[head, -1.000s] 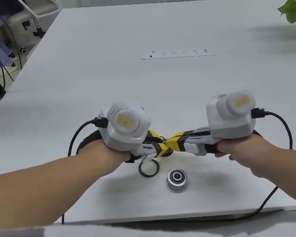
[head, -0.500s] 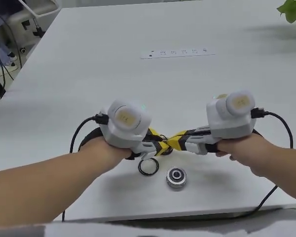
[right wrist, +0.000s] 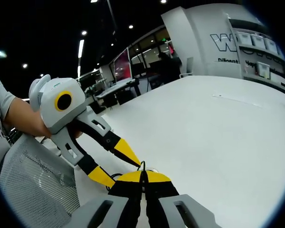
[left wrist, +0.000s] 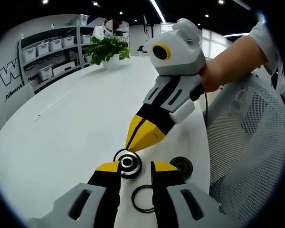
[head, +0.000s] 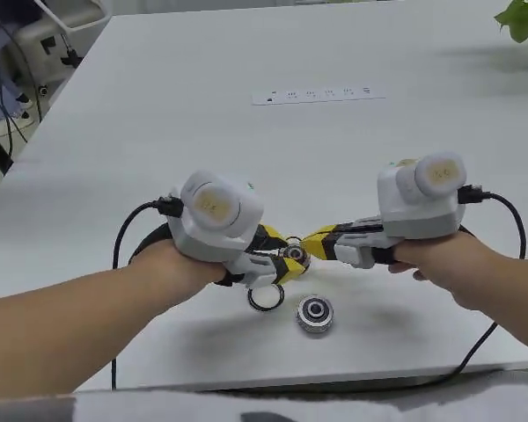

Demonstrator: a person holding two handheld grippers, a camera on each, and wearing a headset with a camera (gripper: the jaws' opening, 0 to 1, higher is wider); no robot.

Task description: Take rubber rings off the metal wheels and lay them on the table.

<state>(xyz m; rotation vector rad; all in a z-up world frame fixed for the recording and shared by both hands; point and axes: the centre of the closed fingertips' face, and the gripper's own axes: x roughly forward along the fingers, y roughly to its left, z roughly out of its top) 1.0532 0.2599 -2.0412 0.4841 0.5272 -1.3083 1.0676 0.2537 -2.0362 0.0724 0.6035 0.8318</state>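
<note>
Head view: high, looking forward-down over table (head: 246, 132). My two gripper views ride low, close, facing each other. Shared patch is held wheel (head: 292, 255) at my jaw tips.

Near the front edge of the table (head: 158, 105), the left gripper (head: 282, 257) and right gripper (head: 310, 247) meet tip to tip above it. A wheel (head: 293, 256) sits between the left jaws, its ring (left wrist: 116, 154) in the right's closed tips. Beneath, a loose ring (head: 265, 299) lies left of a second wheel (head: 315, 312). A power strip (head: 319, 94) lies well behind
</note>
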